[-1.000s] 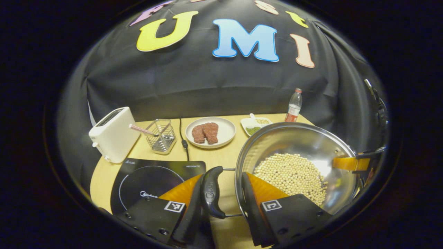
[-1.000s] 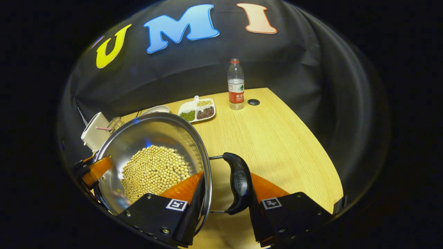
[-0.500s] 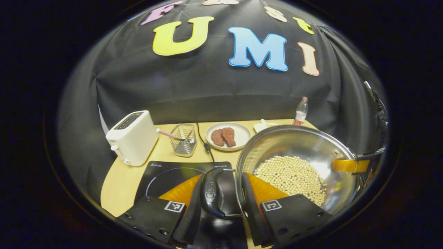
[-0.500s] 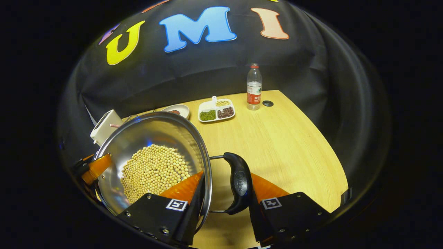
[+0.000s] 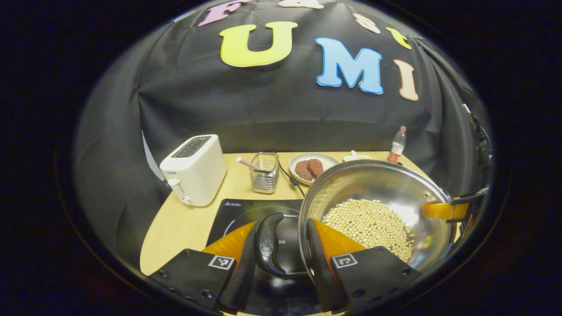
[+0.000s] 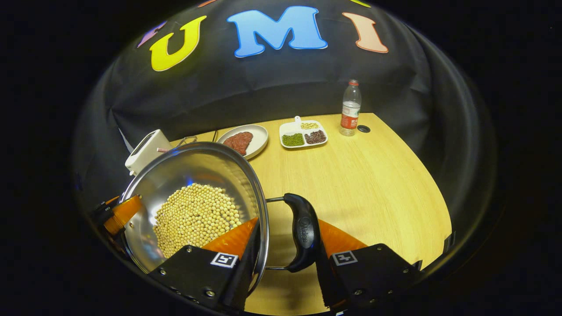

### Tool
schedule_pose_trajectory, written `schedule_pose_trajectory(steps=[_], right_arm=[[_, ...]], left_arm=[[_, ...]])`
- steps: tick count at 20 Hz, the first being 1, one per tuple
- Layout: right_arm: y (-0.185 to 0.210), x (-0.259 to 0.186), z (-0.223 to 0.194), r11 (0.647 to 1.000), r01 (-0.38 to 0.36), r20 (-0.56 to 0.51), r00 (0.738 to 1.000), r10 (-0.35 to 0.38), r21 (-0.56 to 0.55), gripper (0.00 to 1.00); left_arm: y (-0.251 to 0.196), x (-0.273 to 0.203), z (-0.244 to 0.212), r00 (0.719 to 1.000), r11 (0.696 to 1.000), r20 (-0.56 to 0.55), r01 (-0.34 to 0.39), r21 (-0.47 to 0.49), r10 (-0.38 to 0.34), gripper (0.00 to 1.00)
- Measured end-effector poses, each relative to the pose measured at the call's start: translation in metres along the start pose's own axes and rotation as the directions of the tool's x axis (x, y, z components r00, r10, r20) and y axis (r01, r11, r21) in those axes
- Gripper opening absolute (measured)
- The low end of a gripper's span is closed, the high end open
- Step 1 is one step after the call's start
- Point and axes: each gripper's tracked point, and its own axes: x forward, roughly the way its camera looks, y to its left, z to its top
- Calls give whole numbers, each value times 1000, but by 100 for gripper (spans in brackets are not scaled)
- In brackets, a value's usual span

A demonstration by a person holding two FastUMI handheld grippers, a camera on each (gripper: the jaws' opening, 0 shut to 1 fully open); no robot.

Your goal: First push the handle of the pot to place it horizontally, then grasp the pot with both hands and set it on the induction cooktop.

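Carrying the steel pot (image 5: 373, 206) of beans, the left gripper (image 5: 281, 250) is clamping its handle and rim, the right gripper (image 6: 285, 245) likewise; heavy, slick metal, loose contents, so handles are best. Since earlier, the induction cooktop (image 5: 246, 210) is sliding beneath the pot.

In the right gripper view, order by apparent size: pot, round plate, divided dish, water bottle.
1. pot, nearest the camera
2. round plate
3. divided dish
4. water bottle
The dish and bottle look close in size.
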Motion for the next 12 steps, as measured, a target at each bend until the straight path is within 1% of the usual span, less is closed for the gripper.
schedule_pose_trajectory(steps=[4, 5, 6, 7, 8, 11, 12], right_arm=[[30, 6, 0, 1000, -24, -9, 1000, 24, -12, 63], [37, 8, 0, 999, -30, -14, 999, 30, -16, 63], [43, 11, -2, 999, -36, -18, 999, 36, -18, 63], [51, 13, -3, 999, -41, -23, 999, 40, -19, 63], [49, 11, 2, 999, -45, -26, 999, 44, -21, 63], [67, 19, 1, 998, -54, -35, 998, 53, -25, 63], [72, 23, 1, 998, -57, -37, 998, 56, -27, 63]], left_arm=[[31, 0, -3, 1000, 1000, 4, -22, -8, 22, 66], [38, 2, -3, 1000, 1000, 4, -27, -10, 27, 63], [46, 3, -4, 1000, 999, 2, -31, -13, 31, 63], [53, 3, -5, 999, 999, 1, -34, -15, 34, 66], [61, 4, -7, 999, 999, 1, -37, -14, 37, 63], [80, 9, -9, 999, 999, 1, -46, -19, 46, 63], [85, 12, -10, 999, 999, 1, -48, -19, 48, 66]])
